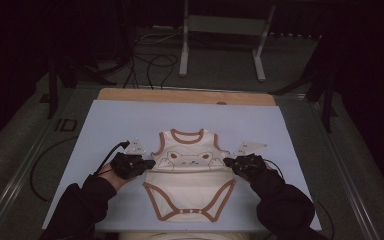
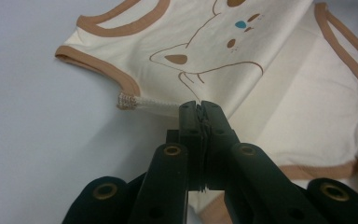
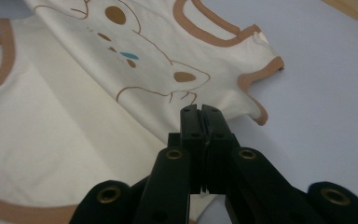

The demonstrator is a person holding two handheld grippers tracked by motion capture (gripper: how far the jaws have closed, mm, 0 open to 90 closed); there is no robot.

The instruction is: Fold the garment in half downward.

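Folding one cream cotton baby bodysuit (image 1: pixel 189 175) with brown trim, flat on the pale blue table (image 1: pixel 105 125).

Two grippers: left gripper (image 2: pixel 200 106) and right gripper (image 3: pixel 199 110) each have jaws pressed together, pinching a side edge at the fold. Uneven lifting could skew the fold; thin fabric may slip free.

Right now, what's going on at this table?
A person is working on a cream baby bodysuit with brown trim, lying on a pale blue mat. Each hand holds a hand-held gripper: the left hand-held gripper is shut on the bodysuit's side edge just below the armhole, and the right hand-held gripper is shut on the opposite side edge. The upper part with the animal print looks lifted into a fold across the middle, so this appears to be a folding step.
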